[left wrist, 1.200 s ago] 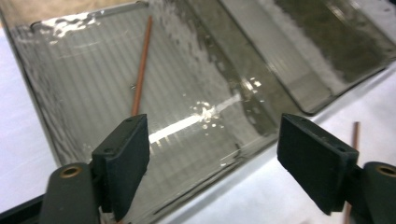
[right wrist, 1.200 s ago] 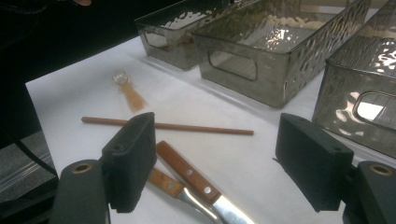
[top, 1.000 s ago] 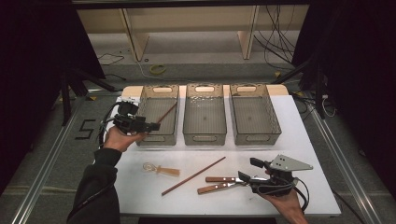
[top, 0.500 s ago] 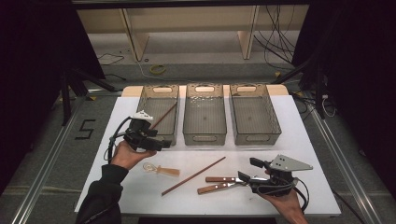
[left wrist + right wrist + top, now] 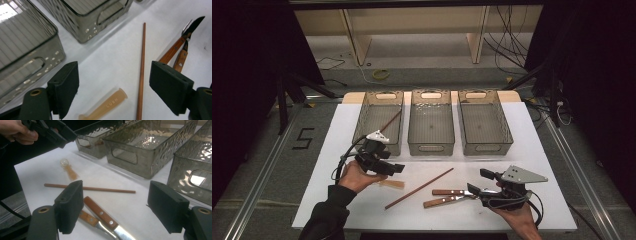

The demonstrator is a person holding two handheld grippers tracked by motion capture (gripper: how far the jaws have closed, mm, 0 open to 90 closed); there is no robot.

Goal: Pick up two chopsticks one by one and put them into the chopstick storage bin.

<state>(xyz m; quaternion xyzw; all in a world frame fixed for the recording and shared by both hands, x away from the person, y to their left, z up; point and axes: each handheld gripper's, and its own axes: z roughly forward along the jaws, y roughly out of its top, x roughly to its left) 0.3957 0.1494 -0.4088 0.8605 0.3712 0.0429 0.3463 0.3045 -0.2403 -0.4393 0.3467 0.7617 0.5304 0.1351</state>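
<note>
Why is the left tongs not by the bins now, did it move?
Yes. The left tongs came back from the left bin toward the person, now over the spoon.

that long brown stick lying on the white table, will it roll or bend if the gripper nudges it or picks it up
The brown stick looks thin, straight and round, so a sideways nudge would probably roll it across the smooth white table. It seems rigid, likely wood, so it should lift without drooping. Gripped near one end, it may pivot between the open left gripper's jaws.

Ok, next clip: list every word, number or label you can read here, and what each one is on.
"5": dark mark on the grey floor left of the table.
"LUSH", uncertain: faint raised letters on the amber handle lying between the left gripper's jaws.
Nothing legible on the bins, knives or sticks.
</note>
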